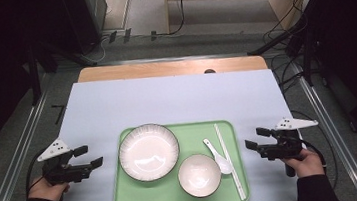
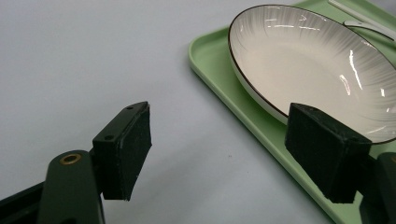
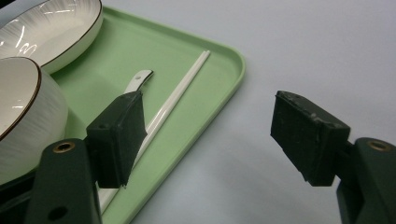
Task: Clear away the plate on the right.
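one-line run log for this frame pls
left claw: open, empty | right claw: open, empty | green tray: plate, bowl, spoon, chopsticks

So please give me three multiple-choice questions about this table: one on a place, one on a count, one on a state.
1. Where do the chopsticks lie on the green tray?
A. along its right side
B. under the plate
C. off the tray

2. How many white dishes stand on the tray?
A. one
B. two
C. four

3. How is the left claw?
A. shut on the tray
C. shut on a spoon
B. open, empty

Answers: 1 A, they lie beside the spoon, near the right rim. 2 B, a plate and a bowl. 3 B, its pads stand apart over the table.
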`<state>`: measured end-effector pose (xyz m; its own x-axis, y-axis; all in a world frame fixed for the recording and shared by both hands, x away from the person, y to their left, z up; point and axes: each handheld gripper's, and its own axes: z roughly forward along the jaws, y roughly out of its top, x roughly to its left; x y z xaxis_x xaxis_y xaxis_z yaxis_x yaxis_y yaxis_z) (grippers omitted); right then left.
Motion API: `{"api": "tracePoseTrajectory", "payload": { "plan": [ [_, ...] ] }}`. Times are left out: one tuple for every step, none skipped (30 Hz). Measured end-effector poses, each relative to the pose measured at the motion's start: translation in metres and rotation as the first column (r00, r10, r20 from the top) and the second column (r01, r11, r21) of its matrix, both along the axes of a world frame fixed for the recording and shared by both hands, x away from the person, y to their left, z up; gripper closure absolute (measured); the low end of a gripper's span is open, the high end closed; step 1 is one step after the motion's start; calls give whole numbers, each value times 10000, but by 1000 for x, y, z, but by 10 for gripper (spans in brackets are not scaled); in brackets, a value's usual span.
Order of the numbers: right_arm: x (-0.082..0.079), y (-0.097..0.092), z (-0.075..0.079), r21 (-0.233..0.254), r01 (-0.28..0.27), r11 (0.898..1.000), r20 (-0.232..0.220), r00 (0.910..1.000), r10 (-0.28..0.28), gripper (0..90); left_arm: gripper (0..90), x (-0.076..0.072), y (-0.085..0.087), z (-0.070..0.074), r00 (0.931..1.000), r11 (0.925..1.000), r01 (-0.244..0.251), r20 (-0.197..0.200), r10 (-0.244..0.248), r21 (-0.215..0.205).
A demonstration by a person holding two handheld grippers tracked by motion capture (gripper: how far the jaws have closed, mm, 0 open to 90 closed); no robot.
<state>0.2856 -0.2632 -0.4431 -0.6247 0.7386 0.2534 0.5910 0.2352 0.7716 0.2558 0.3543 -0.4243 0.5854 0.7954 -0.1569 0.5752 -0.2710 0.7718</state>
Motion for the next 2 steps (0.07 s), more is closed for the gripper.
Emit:
{"api": "tracePoseTrajectory", "payload": {
  "plan": [
    [0,0,0,-16,-3,10000,-16,10000,3,272,230,0,0,0,10000,10000,-3,-8,3,27],
    [0,0,0,-4,11,10000,-28,10000,-11,272,230,1,0,0,10000,10000,-48,-16,48,-7]
  ]
}}
